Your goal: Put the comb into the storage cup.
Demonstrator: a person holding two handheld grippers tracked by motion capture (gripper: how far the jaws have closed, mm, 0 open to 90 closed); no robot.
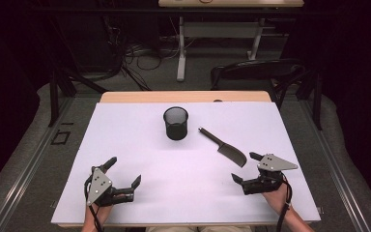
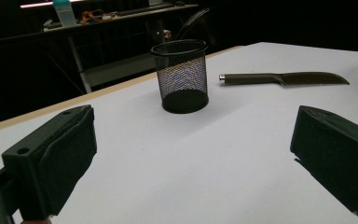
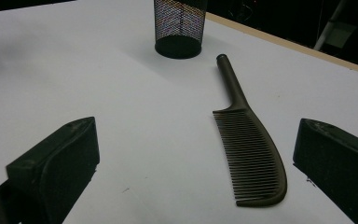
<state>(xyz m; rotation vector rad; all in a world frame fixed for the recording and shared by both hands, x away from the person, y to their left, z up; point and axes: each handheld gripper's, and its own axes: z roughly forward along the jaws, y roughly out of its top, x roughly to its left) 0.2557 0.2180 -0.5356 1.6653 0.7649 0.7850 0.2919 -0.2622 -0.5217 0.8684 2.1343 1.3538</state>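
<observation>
A black mesh cup (image 1: 176, 123) stands upright on the white table top (image 1: 140, 145), toward the far middle. A dark brown comb (image 1: 223, 147) lies flat to its right, handle pointing at the cup. The cup (image 2: 181, 74) and the comb (image 2: 284, 78) lie ahead of my left gripper (image 2: 191, 158). My left gripper (image 1: 124, 170) rests open at the near left, nothing between its jaws. My right gripper (image 1: 245, 166) is open at the near right, just short of the comb's toothed end. The comb (image 3: 247, 140) lies between the jaws of my right gripper (image 3: 196, 163), nearer the right jaw, with the cup (image 3: 179, 27) beyond.
A wooden strip (image 1: 183, 96) borders the table's far edge. Beyond it stand a black chair (image 1: 256, 72), a desk frame (image 1: 217, 34) and floor cables (image 1: 140, 58). A bottle (image 2: 65, 11) sits on a far desk.
</observation>
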